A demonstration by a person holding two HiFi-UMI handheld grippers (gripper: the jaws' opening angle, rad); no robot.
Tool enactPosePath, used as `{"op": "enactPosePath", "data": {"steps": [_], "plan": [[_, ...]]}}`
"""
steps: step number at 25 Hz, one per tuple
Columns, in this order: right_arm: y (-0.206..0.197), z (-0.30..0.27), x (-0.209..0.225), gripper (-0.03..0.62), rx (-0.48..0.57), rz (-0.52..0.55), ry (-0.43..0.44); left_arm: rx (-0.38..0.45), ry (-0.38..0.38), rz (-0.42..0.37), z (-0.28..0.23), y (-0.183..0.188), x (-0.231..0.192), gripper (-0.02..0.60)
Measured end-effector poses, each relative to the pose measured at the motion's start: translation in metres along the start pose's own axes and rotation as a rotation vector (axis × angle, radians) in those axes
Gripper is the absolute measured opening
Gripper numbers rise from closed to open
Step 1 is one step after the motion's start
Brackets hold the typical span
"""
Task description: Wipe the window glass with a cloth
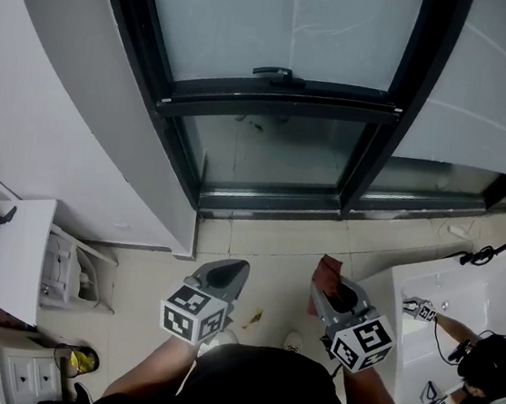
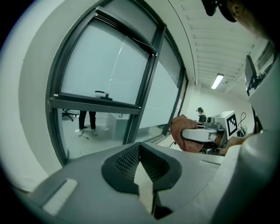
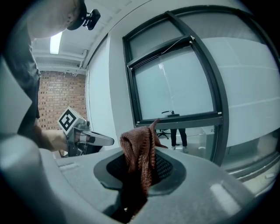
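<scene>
Rust cloth (image 1: 328, 272) pinched in right gripper (image 1: 340, 294) fingers; left gripper (image 1: 228, 276) fingers closed, empty. Wiping not begun. Next: lift cloth to window glass (image 1: 284, 26), frame top.

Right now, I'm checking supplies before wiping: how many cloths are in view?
1. A reddish-brown cloth is clamped in the right tool, facing the window. The left tool holds none. Others may be out of view.

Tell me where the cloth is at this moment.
The brown cloth is pinched in the right tongs, low and right of centre in the head view. It is held over the tiled floor, short of the window.
</scene>
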State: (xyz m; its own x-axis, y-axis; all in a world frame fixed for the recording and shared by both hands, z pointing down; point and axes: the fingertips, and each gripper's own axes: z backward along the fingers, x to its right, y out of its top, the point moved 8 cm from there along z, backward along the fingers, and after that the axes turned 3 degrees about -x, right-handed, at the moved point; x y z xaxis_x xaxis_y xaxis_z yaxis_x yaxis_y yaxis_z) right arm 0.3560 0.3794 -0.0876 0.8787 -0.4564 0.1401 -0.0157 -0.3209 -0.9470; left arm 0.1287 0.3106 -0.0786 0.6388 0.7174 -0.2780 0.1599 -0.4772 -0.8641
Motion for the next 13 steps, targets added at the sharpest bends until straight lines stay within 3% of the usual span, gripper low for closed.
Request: {"op": "enactPosePath", "data": {"steps": [13], "plan": [[0.0019, 0.0025, 0.0019, 0.075, 0.003, 0.015, -0.001, -0.005, 0.002, -0.006, 0.0015, -0.0006, 0.0008, 0.017]]}}
